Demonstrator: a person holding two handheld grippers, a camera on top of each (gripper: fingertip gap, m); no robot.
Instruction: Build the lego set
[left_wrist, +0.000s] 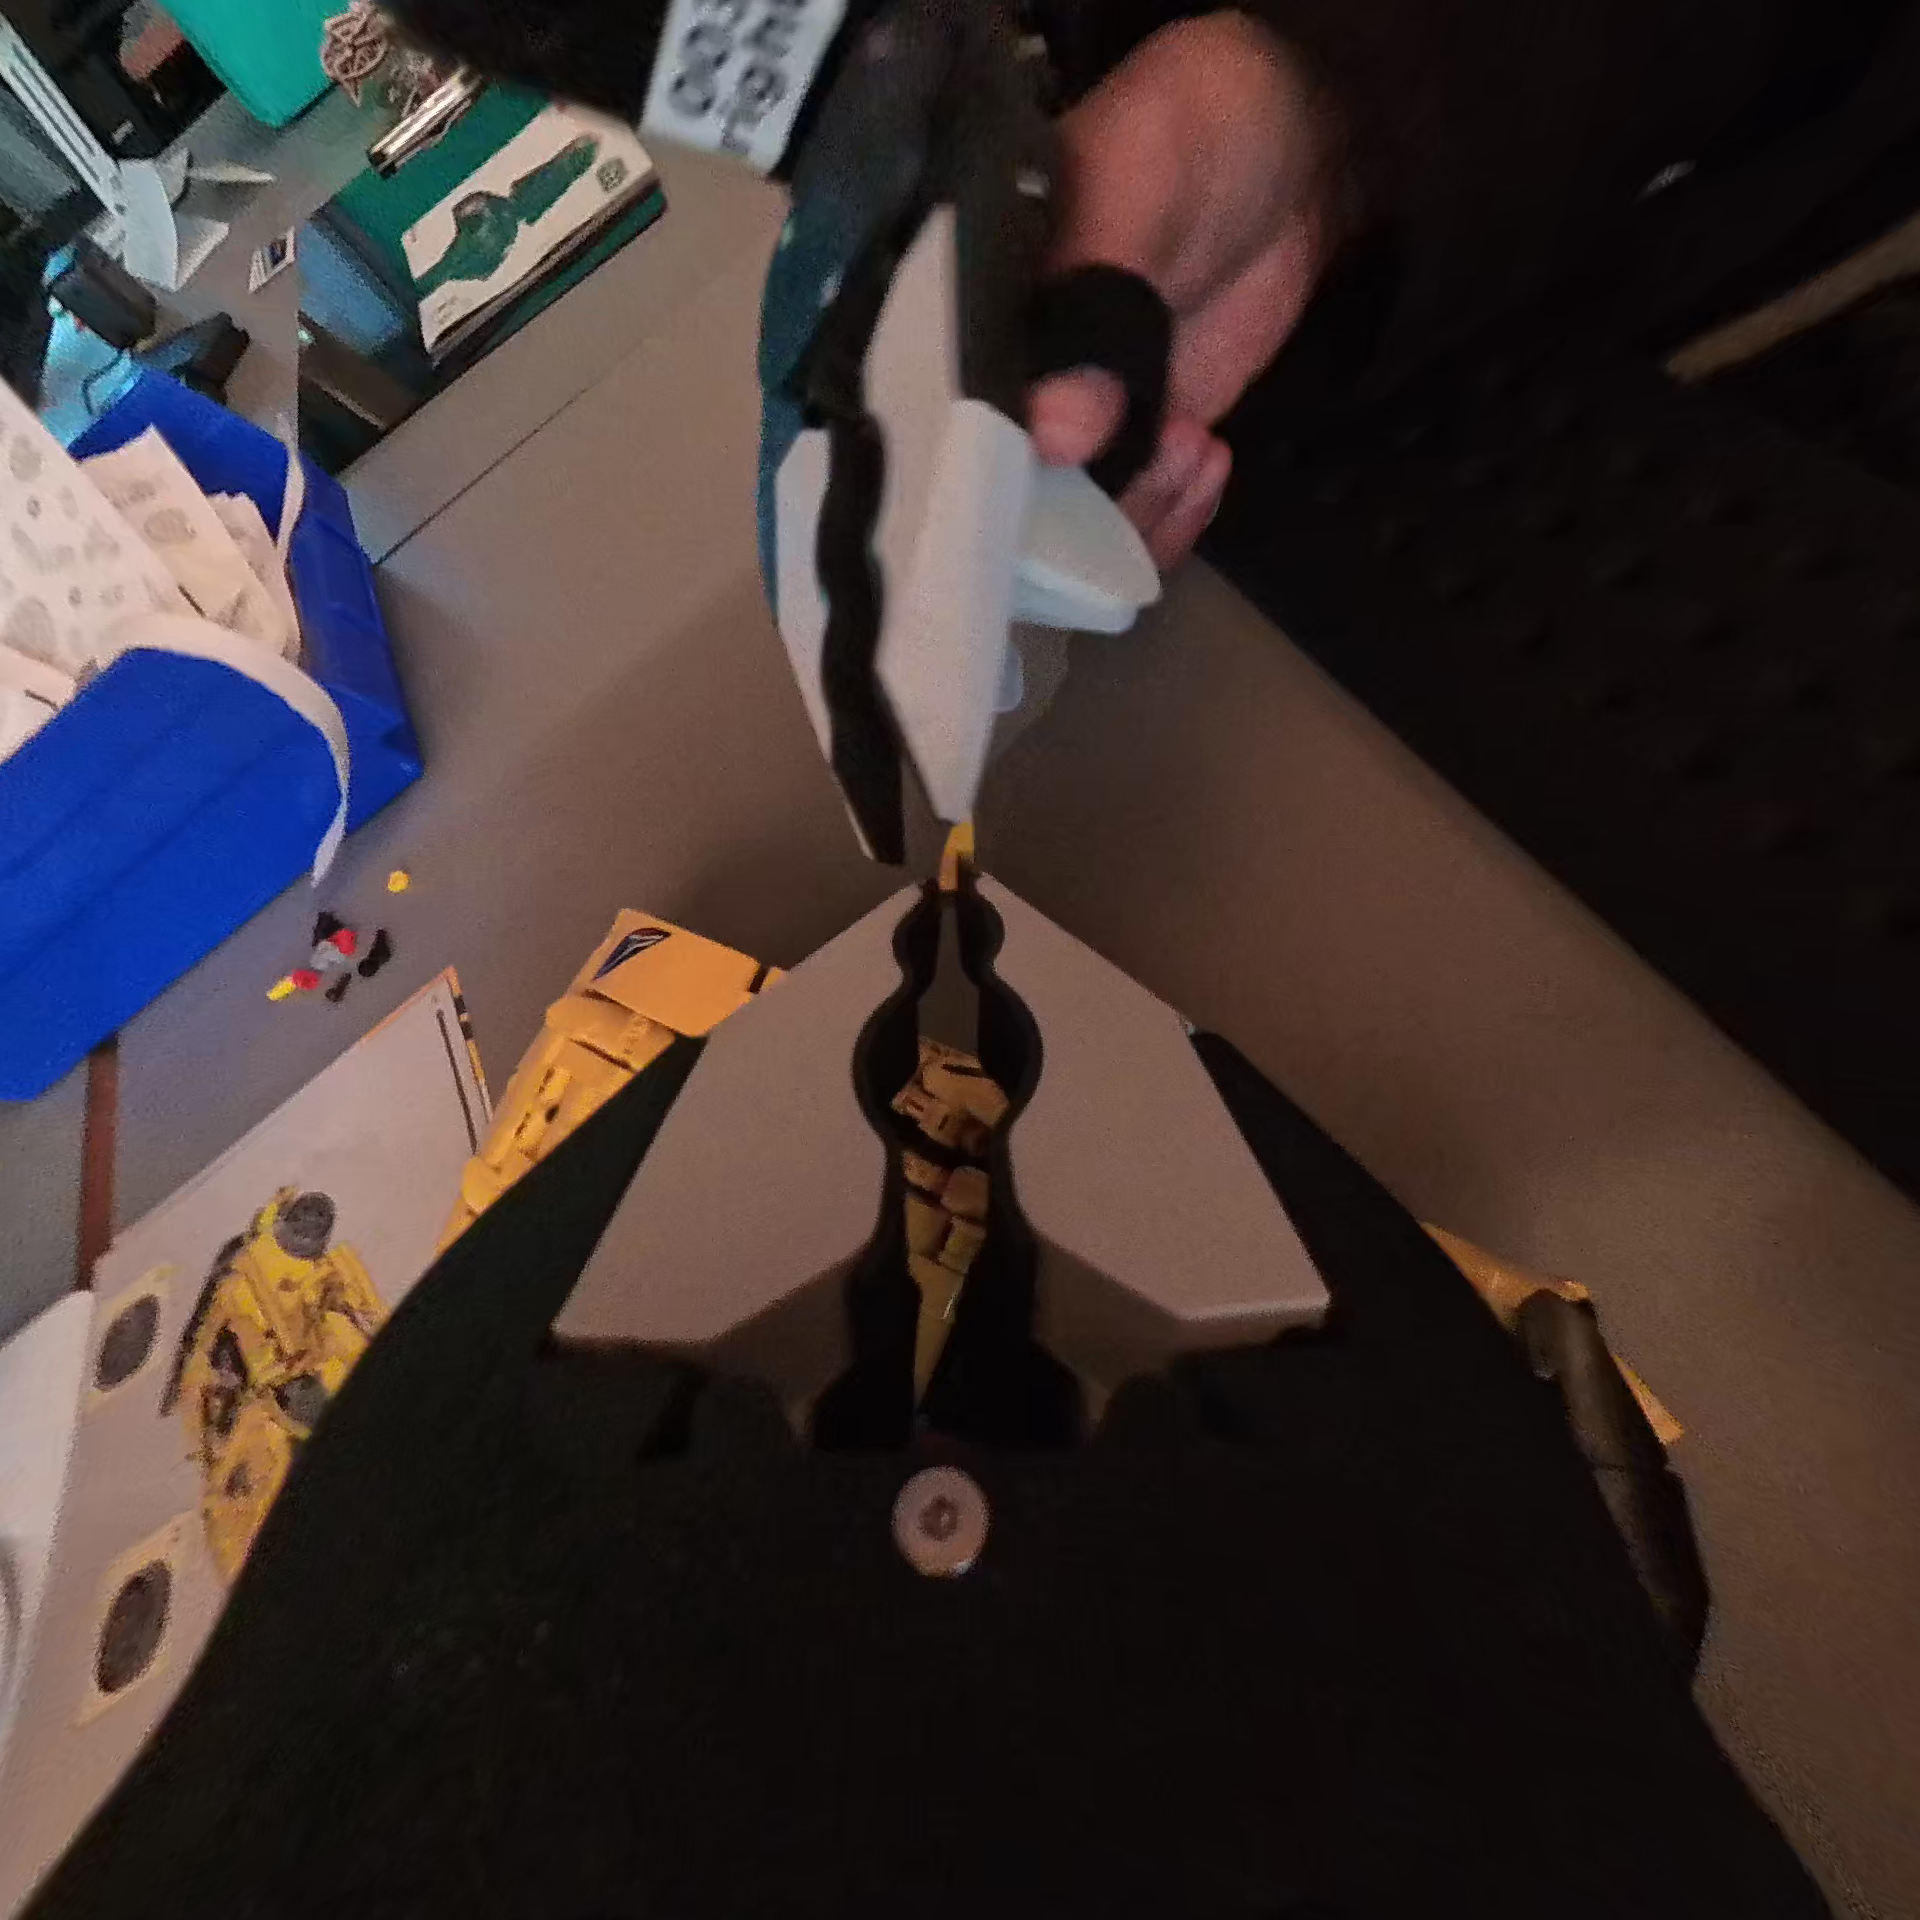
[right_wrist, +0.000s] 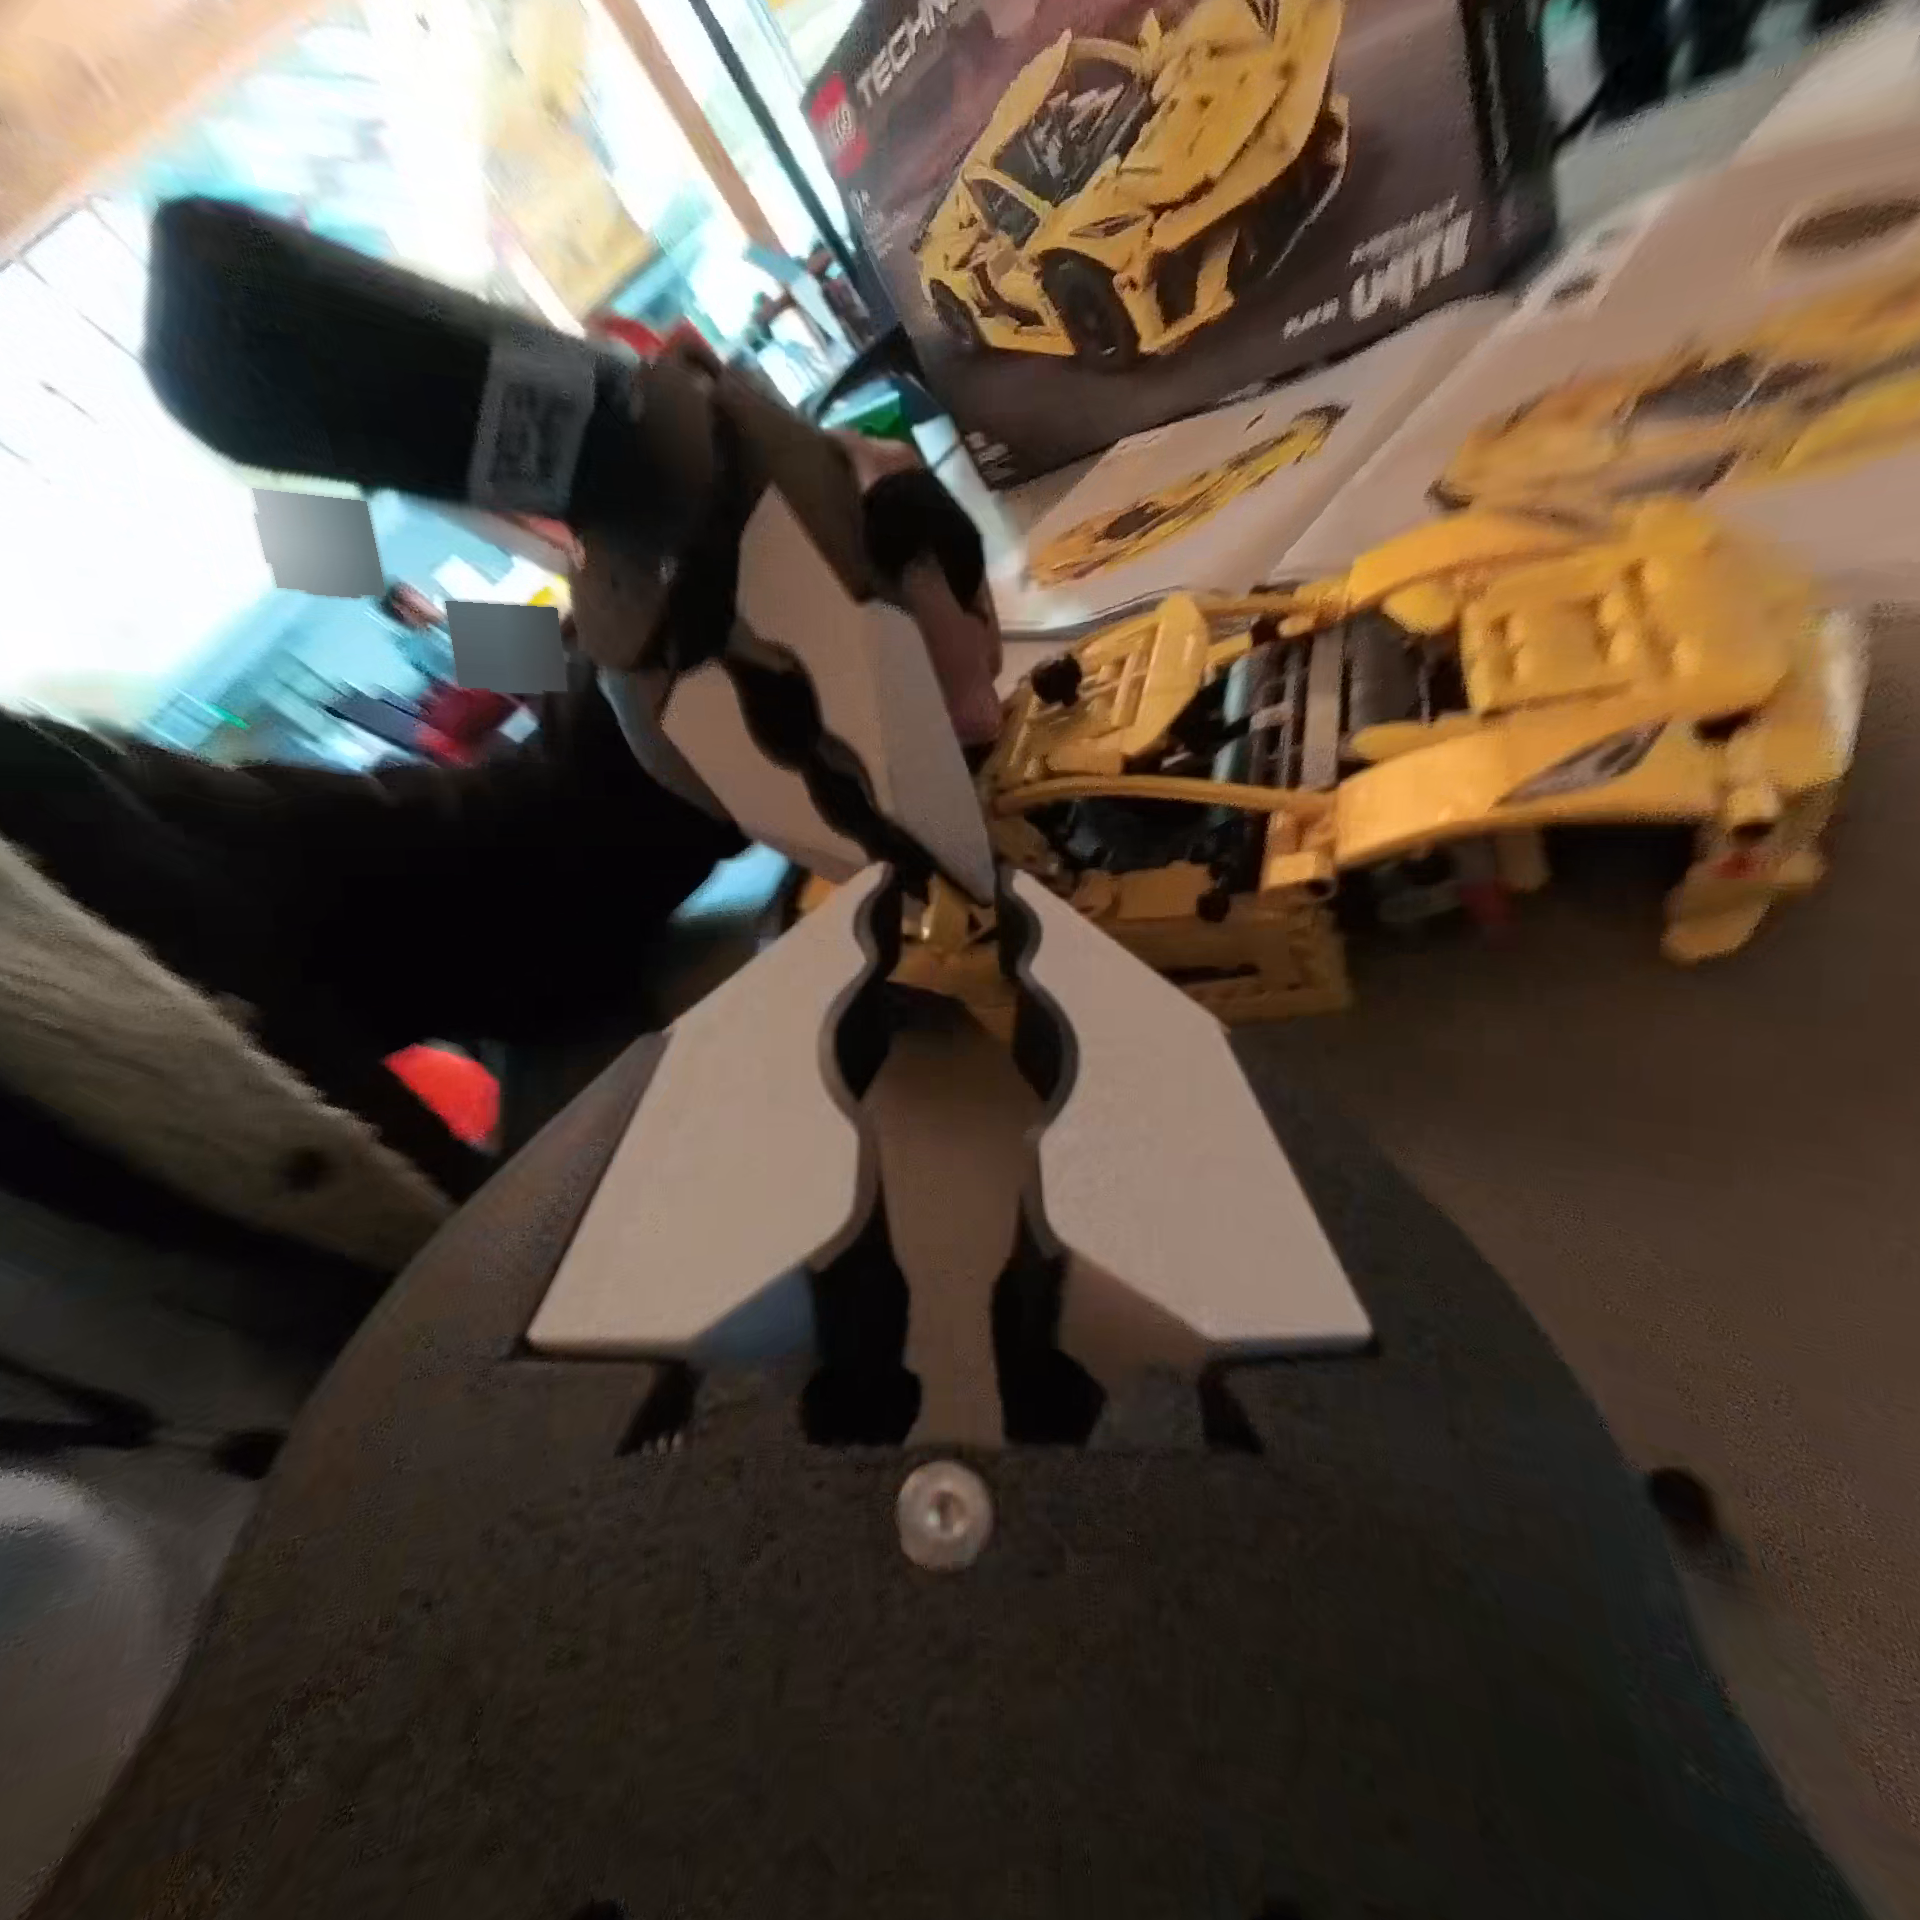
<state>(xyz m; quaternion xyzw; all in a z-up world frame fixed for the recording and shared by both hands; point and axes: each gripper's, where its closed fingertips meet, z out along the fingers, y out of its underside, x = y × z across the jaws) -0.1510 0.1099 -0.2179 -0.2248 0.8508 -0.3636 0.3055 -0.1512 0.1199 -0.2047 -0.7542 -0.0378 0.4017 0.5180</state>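
Lego car (right_wrist: 1434, 748), yellow and mostly assembled, lies on the grey table (right_wrist: 1558, 1195) just ahead and to the right of our right gripper (right_wrist: 951, 914). In the right wrist view our two claws meet tip to tip at the rear corner of the car. The left gripper (right_wrist: 940, 862) comes down from above-left, and its jaws look nearly closed. Between the tips of the right gripper we see a small yellow part (right_wrist: 951, 935); the jaws seem closed on it, though the blur makes this not fully certain.

In the left wrist view the left gripper (left_wrist: 951, 883) pinches a thin yellow piece (left_wrist: 958, 847) at its very tip, and the right gripper (left_wrist: 914, 821) touches the same spot from above.

We judge that the step in hand is fitting or handing over one small yellow element at the car's rear. The next move calls for a fine alignment and a short push (one claw must hold steady while the other presses).

For room: to the left of the left gripper lie the open instruction booklet (left_wrist: 312, 1195), some loose small parts (left_wrist: 338, 956) and a blue bag (left_wrist: 197, 748). The table edge (left_wrist: 1455, 790) runs close on its right, so a dropped piece could fall off there. Beyond the car stands the set's box (right_wrist: 1195, 229).
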